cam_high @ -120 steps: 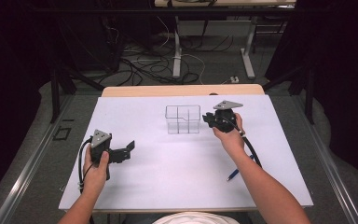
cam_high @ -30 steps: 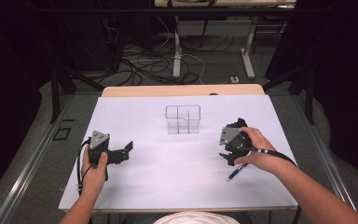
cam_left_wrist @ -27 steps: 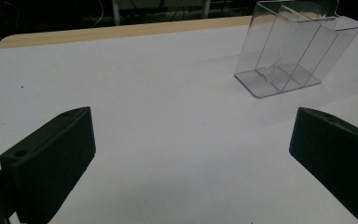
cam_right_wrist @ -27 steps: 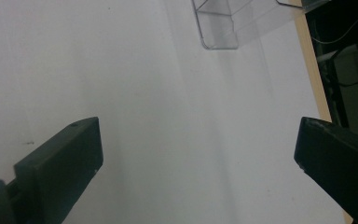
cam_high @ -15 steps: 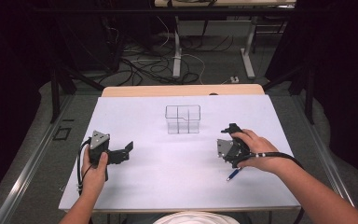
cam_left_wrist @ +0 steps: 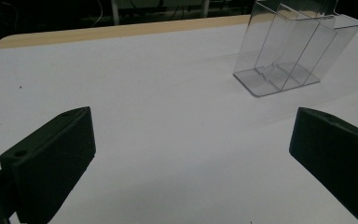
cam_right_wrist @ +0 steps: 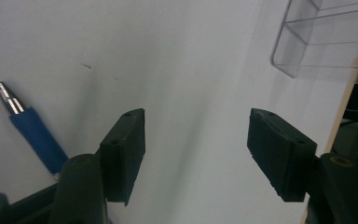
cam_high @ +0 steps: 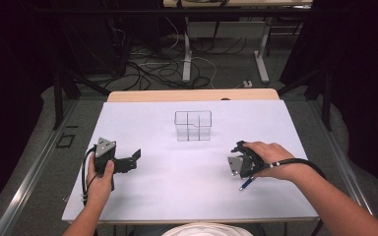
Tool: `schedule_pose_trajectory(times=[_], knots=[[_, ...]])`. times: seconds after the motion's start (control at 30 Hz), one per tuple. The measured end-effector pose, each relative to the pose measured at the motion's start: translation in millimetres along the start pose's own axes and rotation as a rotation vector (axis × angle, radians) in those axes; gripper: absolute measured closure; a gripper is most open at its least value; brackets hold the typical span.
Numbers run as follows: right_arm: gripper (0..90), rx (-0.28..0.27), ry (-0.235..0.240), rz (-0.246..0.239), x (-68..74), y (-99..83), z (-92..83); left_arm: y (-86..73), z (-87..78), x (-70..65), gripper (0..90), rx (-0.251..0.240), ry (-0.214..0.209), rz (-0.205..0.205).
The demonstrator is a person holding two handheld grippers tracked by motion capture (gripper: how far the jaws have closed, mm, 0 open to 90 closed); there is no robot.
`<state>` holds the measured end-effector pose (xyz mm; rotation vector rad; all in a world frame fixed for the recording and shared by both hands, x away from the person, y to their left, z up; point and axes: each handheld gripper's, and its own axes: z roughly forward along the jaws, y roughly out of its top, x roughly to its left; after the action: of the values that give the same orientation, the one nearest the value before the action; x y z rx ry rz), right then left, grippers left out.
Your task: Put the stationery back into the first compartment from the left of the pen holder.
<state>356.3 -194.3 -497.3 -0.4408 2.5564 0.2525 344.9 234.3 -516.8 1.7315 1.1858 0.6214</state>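
The blue pen (cam_high: 246, 184) lay flat on the white bench (cam_high: 187, 196), just beside the right tongs (cam_high: 237, 158) and outside their jaws, which had just been closing with nothing between them. To pick it up well, the hand would probably need to swing the jaws across the barrel before clamping. The left tongs (cam_high: 137, 155) rested released and empty, well apart from the clear divided box (cam_high: 193, 126) near the bench's far middle.
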Motion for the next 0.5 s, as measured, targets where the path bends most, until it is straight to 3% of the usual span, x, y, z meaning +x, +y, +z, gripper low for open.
schedule_pose_trajectory(times=[0.23,0.33,0.37,0.47,0.5], knots=[[46.2,0.005,0.06,-0.017,3.3,-2.3,-1.3,-0.1,0.3,-0.6,0.0,0.0,-0.001,-0.001],[51.1,0.042,0.121,-0.056,4.6,-1.0,-4.0,-0.1,0.3,-0.7,0.0,0.0,-0.001,0.0],[51.9,-0.018,0.048,-0.044,10.1,-3.0,-0.2,-0.1,0.3,-0.7,0.0,0.001,-0.001,0.001],[53.0,0.0,0.09,-0.074,9.7,-1.9,-1.4,-0.1,0.3,-0.7,0.0,0.0,-0.002,-0.001],[54.6,0.003,0.09,-0.115,10.4,-1.2,-2.0,-0.1,0.3,-0.6,0.0,0.001,-0.002,0.0]])
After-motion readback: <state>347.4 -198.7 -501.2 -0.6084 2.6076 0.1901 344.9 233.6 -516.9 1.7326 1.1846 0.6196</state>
